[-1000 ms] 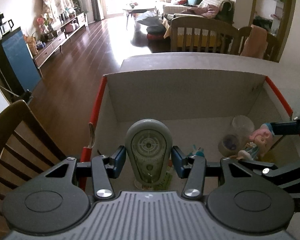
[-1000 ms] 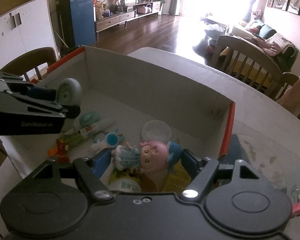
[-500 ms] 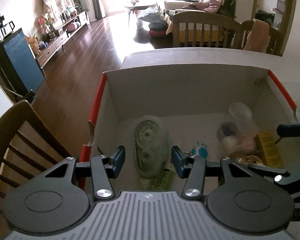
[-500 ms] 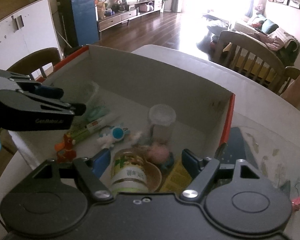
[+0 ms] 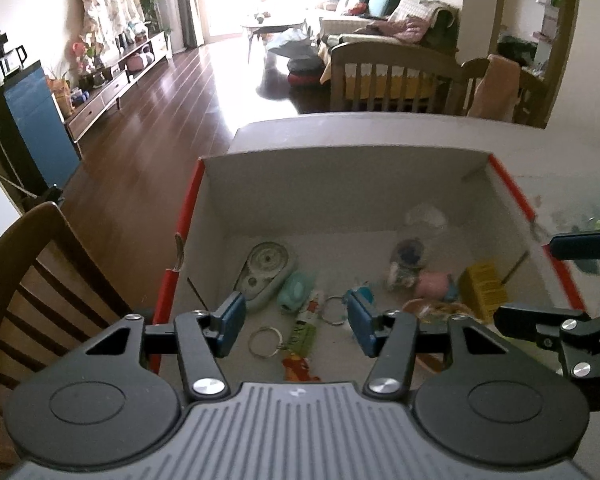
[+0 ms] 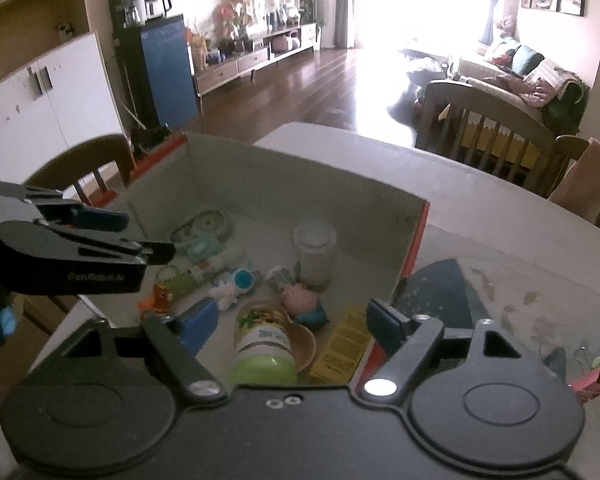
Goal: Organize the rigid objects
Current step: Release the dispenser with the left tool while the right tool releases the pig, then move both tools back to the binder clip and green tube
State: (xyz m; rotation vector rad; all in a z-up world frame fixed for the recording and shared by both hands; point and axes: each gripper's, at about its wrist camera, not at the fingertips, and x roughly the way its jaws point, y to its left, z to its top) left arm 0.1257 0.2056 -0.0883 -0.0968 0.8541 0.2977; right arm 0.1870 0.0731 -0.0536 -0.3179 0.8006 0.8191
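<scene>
An open cardboard box [image 5: 380, 184] with red edges holds the items. A grey-green correction tape dispenser [image 5: 266, 272] lies flat on its floor, at the back left. My left gripper [image 5: 296, 320] hovers above the box, jaws opening, nothing between them. A pink-headed doll [image 6: 300, 300] lies beside a clear lidded cup [image 6: 314, 252] and a green-lidded jar [image 6: 264, 344]. Over the jar hangs my right gripper [image 6: 292, 322], jaws opening and empty, clear of the doll. The left gripper [image 6: 140, 232] also shows at the left of the box [image 6: 300, 196].
Key rings [image 5: 265, 342], a yellow packet [image 5: 482, 290], a blue-and-white toy [image 6: 236, 284] and an orange figure [image 5: 298, 368] also lie in the box. A wooden chair [image 5: 40, 280] stands left of the table [image 5: 560, 168]. A dark mat [image 6: 440, 292] lies right of the box.
The left gripper let go of the tape dispenser, which now lies on the box floor. The right gripper released the pink doll into the box. Both grippers rose and drew back.
</scene>
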